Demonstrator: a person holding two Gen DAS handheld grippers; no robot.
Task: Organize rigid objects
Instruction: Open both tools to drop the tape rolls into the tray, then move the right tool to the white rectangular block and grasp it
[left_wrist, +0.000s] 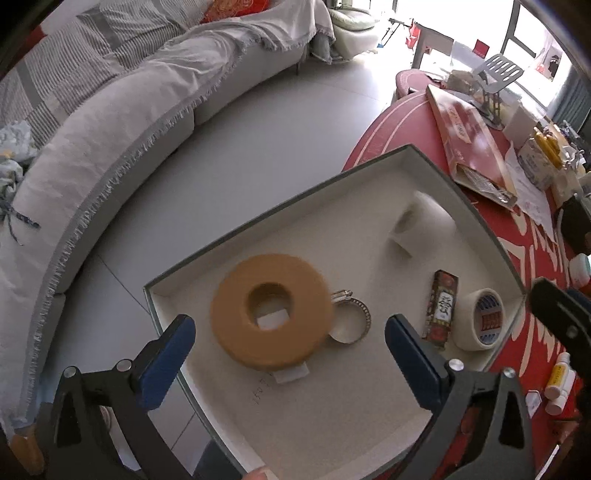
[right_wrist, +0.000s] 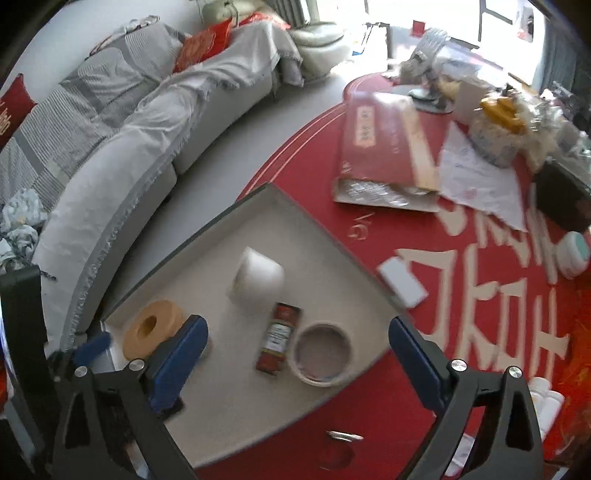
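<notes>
At the bottom of the left wrist view the left gripper (left_wrist: 290, 354) stands wide and empty, its blue fingertips (left_wrist: 168, 354) spread to either side of the tan tape roll (left_wrist: 271, 312), which lies flat in the lower middle of the shallow box lid (left_wrist: 258, 218). Whether it has just been set down or is about to be taken I cannot tell — if it is to be taken, the jaws look wide enough to span its outer edge, and the approach should come straight down so the metal hose clamp (left_wrist: 352, 317), touching the roll's right side, is not dragged along. Further right in the frame lie the small red-brown box (left_wrist: 441, 306) and, just beside it, the white tape roll (left_wrist: 478, 319); towards the upper right of the tray sits a white cup-like piece (left_wrist: 421, 223), blurred. In the right wrist view the right gripper (right_wrist: 297, 354) also hangs wide open with nothing in it, above the tray's near edge, the red tabletop (right_wrist: 369, 387) beneath — the sofa (right_wrist: 122, 155) lies beyond at upper left.
</notes>
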